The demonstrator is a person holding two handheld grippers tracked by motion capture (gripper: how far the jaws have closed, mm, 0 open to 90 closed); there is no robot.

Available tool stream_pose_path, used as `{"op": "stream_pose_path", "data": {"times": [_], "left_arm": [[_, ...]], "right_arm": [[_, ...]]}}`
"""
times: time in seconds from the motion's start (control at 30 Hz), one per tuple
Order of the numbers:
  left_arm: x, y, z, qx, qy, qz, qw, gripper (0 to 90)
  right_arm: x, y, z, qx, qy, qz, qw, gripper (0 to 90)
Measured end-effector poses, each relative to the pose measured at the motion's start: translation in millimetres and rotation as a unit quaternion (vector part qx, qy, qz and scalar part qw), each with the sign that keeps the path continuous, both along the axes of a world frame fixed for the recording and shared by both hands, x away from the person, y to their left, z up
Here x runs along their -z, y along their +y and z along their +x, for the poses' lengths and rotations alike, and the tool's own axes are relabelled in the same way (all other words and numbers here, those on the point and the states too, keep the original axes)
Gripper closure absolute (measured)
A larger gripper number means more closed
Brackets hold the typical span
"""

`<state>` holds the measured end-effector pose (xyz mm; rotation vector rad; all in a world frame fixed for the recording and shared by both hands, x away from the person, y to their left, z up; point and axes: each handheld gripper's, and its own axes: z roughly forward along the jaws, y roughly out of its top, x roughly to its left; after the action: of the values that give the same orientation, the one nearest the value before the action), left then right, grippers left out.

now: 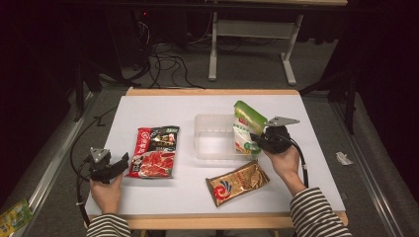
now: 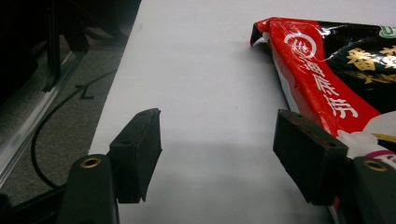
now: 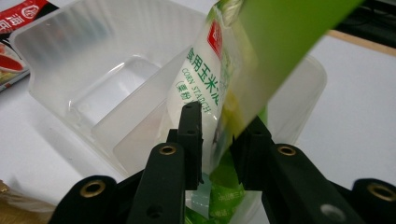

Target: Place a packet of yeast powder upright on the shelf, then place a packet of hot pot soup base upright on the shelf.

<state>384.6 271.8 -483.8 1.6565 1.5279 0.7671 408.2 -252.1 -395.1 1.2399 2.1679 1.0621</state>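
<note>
A green and white corn starch pouch (image 1: 247,126) stands tilted in the right end of a clear plastic bin (image 1: 212,136). My right gripper (image 1: 254,140) is at the pouch's lower right side. In the right gripper view the pouch (image 3: 210,79) passes between the jaws of the right gripper (image 3: 219,121), which stand slightly apart and do not seem to press it, over the bin (image 3: 93,70). My left gripper (image 1: 123,160) rests at the table's front left, open and holding nothing. In the left gripper view the left gripper (image 2: 217,140) sits just left of a red and black pouch (image 2: 327,70).
The red and black pouch (image 1: 155,150) lies flat left of the bin. A gold pouch (image 1: 237,181) lies in front of the bin, near the right hand, and its corner (image 3: 9,205) shows in the right gripper view. Cables and a table frame (image 1: 252,44) lie beyond the white table (image 1: 163,106).
</note>
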Motion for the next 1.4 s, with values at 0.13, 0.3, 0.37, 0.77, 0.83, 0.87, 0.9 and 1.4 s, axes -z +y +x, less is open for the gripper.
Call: {"op": "stream_pose_path", "data": {"times": [0.13,0.3,0.37,0.77,0.83,0.87,0.9,1.4], "left_arm": [[0.1,-0.2,0.1,0.0,0.0,0.001,1.0,32.8],[0.1,-1.0,0.7,0.001,0.004,0.004,1.0,32.8],[0.1,-1.1,0.7,0.001,0.004,0.005,1.0,32.8],[0.3,-2.1,1.3,0.002,0.006,0.01,0.9999,33.0],[0.3,-2.0,1.4,0.001,0.007,0.01,0.9999,33.0],[0.5,-2.1,1.5,0.0,0.006,0.01,0.9999,33.0],[0.5,-2.1,1.4,0.0,0.006,0.01,0.9999,32.9],[0.1,-2.2,0.8,0.0,0.004,0.01,0.9999,33.0]], "right_arm": [[-4.2,-6.5,-5.3,0.001,-0.006,0.007,1.0,68.7],[-8.6,-17.1,-13.4,0.008,-0.014,0.023,0.9996,62.7],[-11.0,-21.5,-17.8,0.014,-0.017,0.034,0.9992,61.5],[-7.9,-41.1,-47.7,0.013,-0.024,0.044,0.9986,60.3],[-5.9,-42.7,-51.9,0.01,-0.018,0.042,0.9989,64.5],[-4.7,-42.8,-54.1,0.009,-0.014,0.041,0.999,66.3],[-3.1,-43.2,-55.5,0.004,-0.012,0.038,0.9992,66.6],[32.0,-35.7,-79.6,-0.003,0.04,0.041,0.9984,54.1]]}}
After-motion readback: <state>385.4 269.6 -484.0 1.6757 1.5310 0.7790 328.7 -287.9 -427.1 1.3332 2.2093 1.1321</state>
